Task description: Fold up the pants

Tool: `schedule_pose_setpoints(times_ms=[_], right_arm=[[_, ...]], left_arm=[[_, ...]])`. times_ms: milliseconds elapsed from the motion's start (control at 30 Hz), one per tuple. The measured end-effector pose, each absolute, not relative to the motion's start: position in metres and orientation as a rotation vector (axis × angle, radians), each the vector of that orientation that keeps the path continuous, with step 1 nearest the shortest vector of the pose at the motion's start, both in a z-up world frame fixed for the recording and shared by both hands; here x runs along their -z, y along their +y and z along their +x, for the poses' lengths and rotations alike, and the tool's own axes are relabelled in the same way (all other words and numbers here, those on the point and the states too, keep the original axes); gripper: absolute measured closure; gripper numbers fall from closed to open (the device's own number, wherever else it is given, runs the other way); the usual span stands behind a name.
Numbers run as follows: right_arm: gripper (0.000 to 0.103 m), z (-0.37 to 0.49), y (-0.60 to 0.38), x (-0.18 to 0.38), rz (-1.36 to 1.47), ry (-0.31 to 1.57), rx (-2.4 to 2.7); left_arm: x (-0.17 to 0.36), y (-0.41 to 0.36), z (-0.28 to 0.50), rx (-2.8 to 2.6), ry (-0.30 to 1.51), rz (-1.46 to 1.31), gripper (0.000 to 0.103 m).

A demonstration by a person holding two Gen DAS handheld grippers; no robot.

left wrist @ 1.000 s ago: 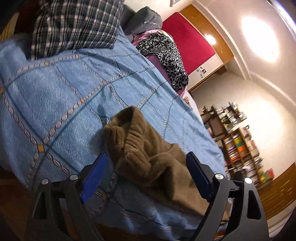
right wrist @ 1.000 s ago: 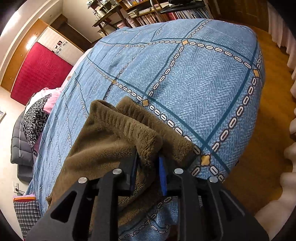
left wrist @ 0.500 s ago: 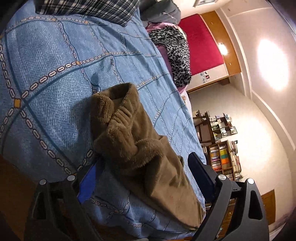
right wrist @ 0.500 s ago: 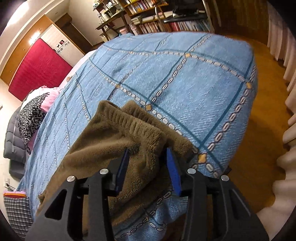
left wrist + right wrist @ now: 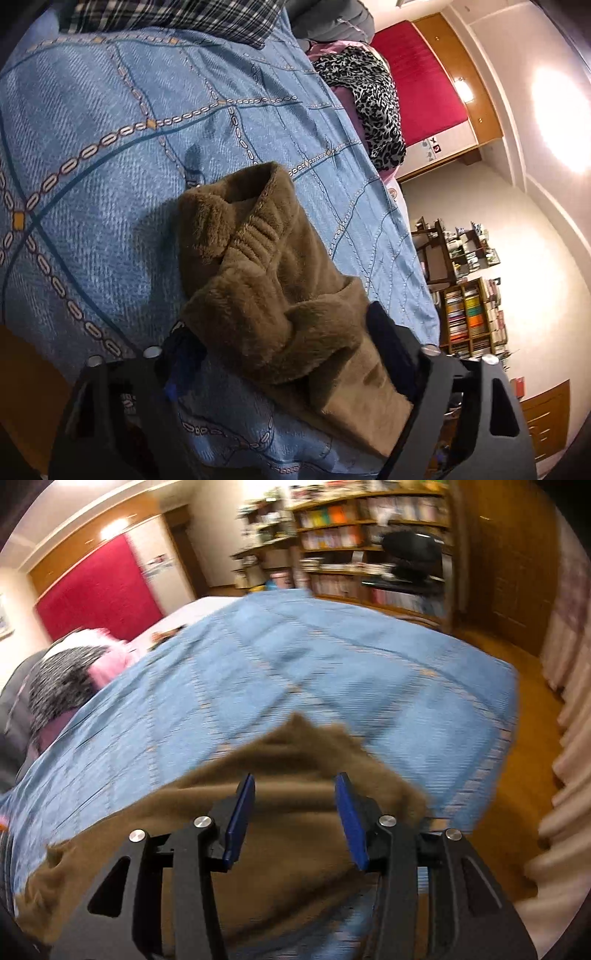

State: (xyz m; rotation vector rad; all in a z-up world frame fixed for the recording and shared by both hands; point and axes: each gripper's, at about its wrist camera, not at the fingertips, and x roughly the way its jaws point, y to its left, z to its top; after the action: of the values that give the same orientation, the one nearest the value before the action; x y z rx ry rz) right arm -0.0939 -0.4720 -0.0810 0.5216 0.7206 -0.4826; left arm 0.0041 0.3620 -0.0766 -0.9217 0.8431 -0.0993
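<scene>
On bedspread (image 5: 110, 155): bunched brown pants (image 5: 266, 280).

No legible text; small stickers (image 5: 433, 147) on white panel unreadable.

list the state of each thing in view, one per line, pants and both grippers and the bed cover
brown fleece pants: bunched in a loose fold on the bed, waistband end uppermost, not flat
blue patterned bed cover: spread over the bed, pants lying on it
left gripper: jaws closing around the pants, fabric between them
right gripper: jaws opening, nothing gripped, above the pants; view blurred
</scene>
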Motion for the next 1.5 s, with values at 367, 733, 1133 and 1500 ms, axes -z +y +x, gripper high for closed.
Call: schedule_pose_setpoints(times_ms=[367,733,1133,1500], right_arm=[[0.051,0.035,-0.332,0.087,0.430,0.817,0.001],[0.051,0.124,-0.210,0.093,0.384,0.921,-0.326],[0.051,0.187,-0.123,0.142,0.359,1.122,-0.526],[0.095,0.189,-0.118,0.130,0.298,1.029,-0.449]], left_arm=[[0.060,0.350,0.006,0.140,0.791,-0.792,0.068],[0.028,0.334,0.010,0.271,0.662,-0.633,0.069],[0.021,0.339,0.029,0.355,0.602,-0.553,0.069],[0.009,0.344,0.022,0.381,0.519,-0.409,0.069]])
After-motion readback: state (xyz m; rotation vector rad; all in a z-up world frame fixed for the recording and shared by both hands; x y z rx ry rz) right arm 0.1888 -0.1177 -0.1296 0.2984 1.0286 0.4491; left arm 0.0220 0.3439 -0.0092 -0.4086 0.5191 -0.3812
